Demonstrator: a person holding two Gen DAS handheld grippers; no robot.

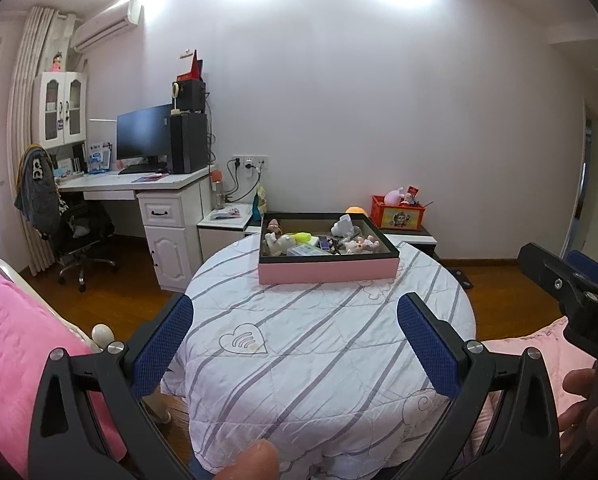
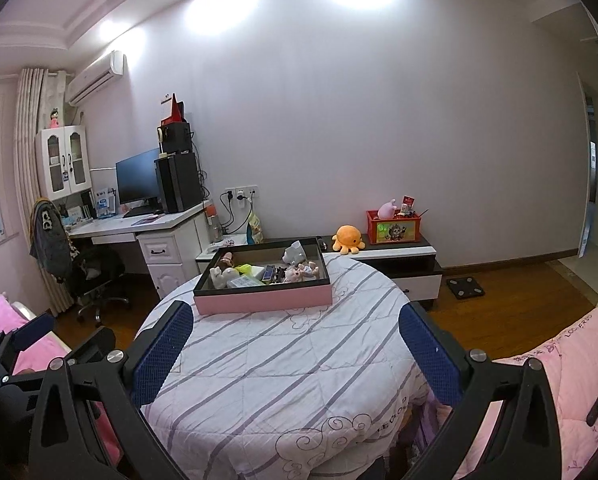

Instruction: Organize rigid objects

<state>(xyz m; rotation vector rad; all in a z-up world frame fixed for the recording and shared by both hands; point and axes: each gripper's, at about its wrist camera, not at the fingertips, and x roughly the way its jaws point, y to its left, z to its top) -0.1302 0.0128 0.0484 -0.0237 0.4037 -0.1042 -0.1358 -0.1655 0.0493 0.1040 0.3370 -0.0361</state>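
Note:
A shallow pink box point(image 1: 327, 270) point(image 2: 263, 300) with a black rim stands at the far side of a round table point(image 1: 319, 340) point(image 2: 283, 364) under a white quilt with grey stripes. It holds several small toys and figurines point(image 1: 331, 240) point(image 2: 271, 270), a clear case and a yellow-green piece. My left gripper point(image 1: 295, 312) hovers open over the table's near half, well short of the box, nothing between its blue pads. My right gripper point(image 2: 297, 322) is open too, just short of the box and empty. Each gripper shows at the edge of the other's view.
Behind the table runs a low white cabinet point(image 2: 395, 260) with an orange plush octopus point(image 2: 349, 239) and a red toy crate point(image 1: 398, 213) point(image 2: 394, 226). A white desk point(image 1: 139, 184) with monitor, tower and office chair point(image 1: 75, 236) stands at left. Pink bedding point(image 1: 23, 344) point(image 2: 559, 380) flanks the table.

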